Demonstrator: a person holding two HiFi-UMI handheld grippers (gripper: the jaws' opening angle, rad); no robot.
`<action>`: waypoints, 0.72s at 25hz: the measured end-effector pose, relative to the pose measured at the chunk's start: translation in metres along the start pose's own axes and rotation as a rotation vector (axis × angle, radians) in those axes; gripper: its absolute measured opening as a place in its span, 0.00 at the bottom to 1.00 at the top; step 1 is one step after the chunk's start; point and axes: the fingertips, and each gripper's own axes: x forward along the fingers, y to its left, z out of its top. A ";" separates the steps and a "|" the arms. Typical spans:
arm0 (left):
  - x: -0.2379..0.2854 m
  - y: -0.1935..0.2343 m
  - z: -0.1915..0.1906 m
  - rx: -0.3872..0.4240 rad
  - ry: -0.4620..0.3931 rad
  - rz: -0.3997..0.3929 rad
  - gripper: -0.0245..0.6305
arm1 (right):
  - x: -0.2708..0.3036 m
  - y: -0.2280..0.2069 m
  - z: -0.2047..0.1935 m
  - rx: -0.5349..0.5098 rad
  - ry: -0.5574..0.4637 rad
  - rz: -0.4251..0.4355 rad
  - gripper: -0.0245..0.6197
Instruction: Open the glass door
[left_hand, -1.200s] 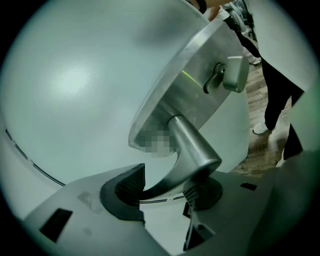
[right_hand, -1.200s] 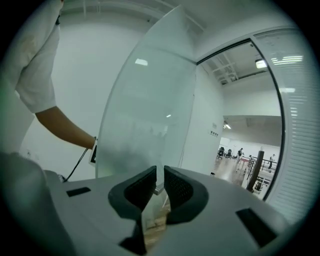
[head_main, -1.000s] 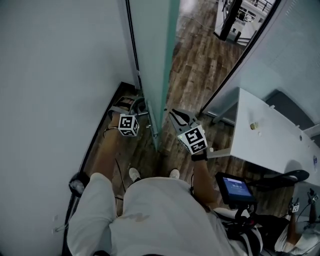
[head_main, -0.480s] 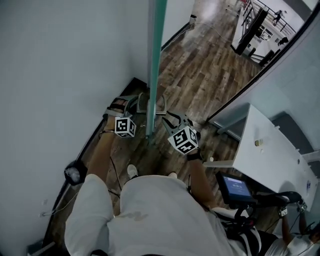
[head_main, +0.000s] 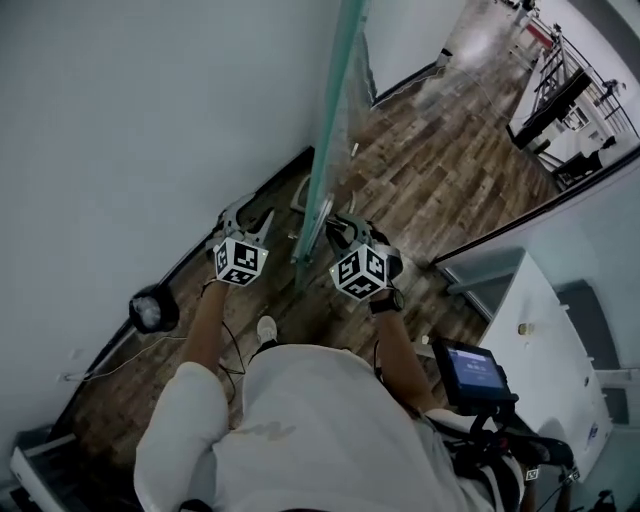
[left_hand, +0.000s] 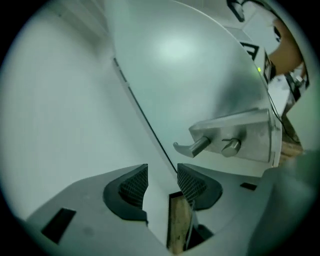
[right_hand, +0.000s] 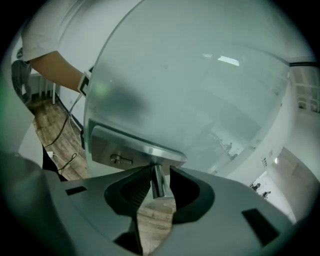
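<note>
Two tools flank the glass door (head_main: 333, 150), which the head view shows edge-on between them, over the wooden floor (head_main: 430, 190). The right tool (right_hand: 155, 189) has its jaws spread wide, with the door's handle stem (right_hand: 158, 181) standing between the pads just below the metal lock plate (right_hand: 131, 149). The stem sits tight against one pad, perhaps touching. The left tool (left_hand: 162, 182) is parted about halfway and holds nothing. It points at the lever handle (left_hand: 192, 146) on the door's other face, well short of it, beside the white wall (head_main: 130, 120).

Office: frosted glass door (head_main: 335, 130), white desk (head_main: 542, 300)
</note>
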 end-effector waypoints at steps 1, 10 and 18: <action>-0.009 0.006 -0.004 -0.058 -0.001 0.025 0.31 | 0.006 0.003 0.001 0.009 0.015 0.006 0.19; -0.080 0.033 -0.027 -0.319 0.028 0.219 0.25 | 0.045 0.008 0.037 -0.015 -0.032 0.064 0.19; -0.152 0.056 -0.034 -0.455 0.031 0.433 0.11 | 0.069 0.021 0.080 0.003 -0.122 0.062 0.19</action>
